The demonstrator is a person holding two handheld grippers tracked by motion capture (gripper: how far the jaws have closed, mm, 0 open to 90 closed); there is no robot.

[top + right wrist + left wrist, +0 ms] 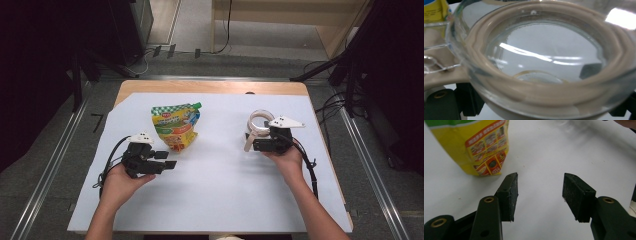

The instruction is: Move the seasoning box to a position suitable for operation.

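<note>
While the white sheet (210,200) covering the wooden table (210,87) keeps the work surface plain, the yellow-and-green spouted snack pouch (176,126) lies flat left of centre, presumably awaiting pickup. Just below it the left gripper (170,160) points toward the middle, jaws partly apart with nothing between them. At the right, the right gripper (257,144) holds a clear glass lid with beige seal (260,121) near the table's far right, likely to carry it. Its jaws sit hidden beneath the lid, so the exact contact is hard to judge; the pouch's print is unreadable.
</note>
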